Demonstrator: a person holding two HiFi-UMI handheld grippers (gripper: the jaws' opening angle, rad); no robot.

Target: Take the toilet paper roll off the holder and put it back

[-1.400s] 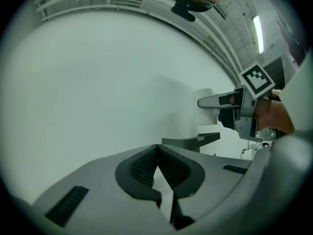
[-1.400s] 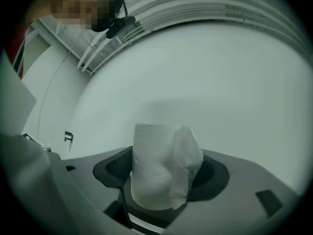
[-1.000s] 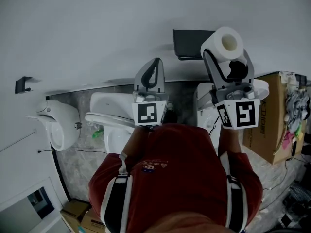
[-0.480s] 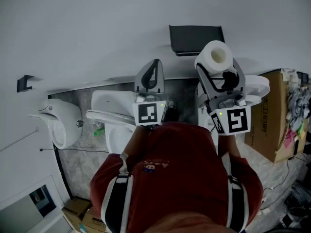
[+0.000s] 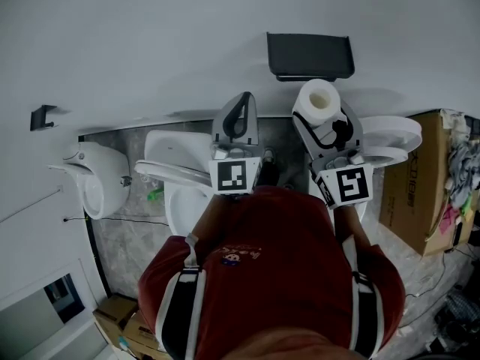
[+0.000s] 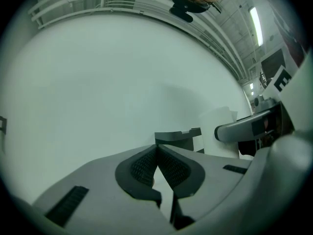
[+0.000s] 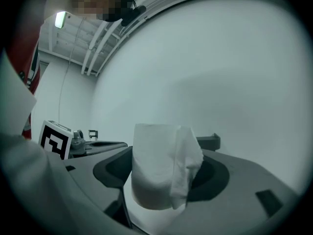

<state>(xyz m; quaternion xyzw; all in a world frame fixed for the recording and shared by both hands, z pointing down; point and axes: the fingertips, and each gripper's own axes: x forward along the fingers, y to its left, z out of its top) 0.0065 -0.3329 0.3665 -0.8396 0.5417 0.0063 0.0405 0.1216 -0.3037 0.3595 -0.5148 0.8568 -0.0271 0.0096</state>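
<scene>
The right gripper (image 5: 322, 120) is clamping the upright toilet paper roll (image 5: 318, 98) between widely parted jaws, just below the dark wall-mounted holder (image 5: 310, 55) and apart from it, while the left gripper (image 5: 241, 103) is hovering alongside, jaws closed together and empty.

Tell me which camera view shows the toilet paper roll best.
The right gripper view: the toilet paper roll fills the centre, clamped between the right gripper's jaws, a loose sheet hanging in front. The head view shows it smaller, end-on, hollow core visible. The left gripper view catches only a pale edge against the wall.
</scene>
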